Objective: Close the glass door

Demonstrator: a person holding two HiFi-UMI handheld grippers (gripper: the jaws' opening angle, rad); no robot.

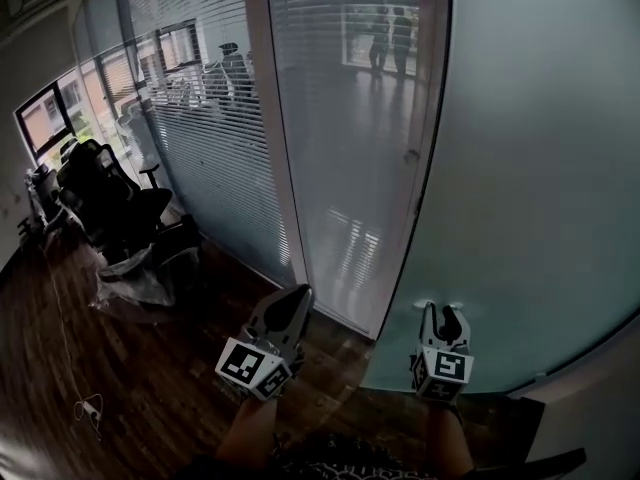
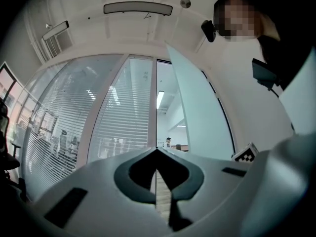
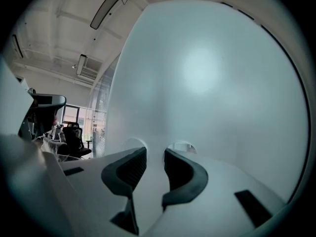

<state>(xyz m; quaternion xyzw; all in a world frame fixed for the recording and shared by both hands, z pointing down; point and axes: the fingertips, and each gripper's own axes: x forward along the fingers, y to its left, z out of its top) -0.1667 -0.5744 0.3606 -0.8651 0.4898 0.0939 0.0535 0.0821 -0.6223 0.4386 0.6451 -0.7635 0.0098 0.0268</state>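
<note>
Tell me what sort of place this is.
Probably an office: glass partitions with blinds, black office chairs by a window, and a frosted glass door.

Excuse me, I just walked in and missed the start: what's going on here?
A person holds a gripper in each hand at a frosted glass door. The right gripper, jaws apart, points at the door's face from close by; the left gripper, jaws together, holds nothing. The door stands ajar, not yet closed.

The glass door (image 1: 540, 168) is frosted blue-grey, the floor (image 1: 150, 388) dark brown.
</note>
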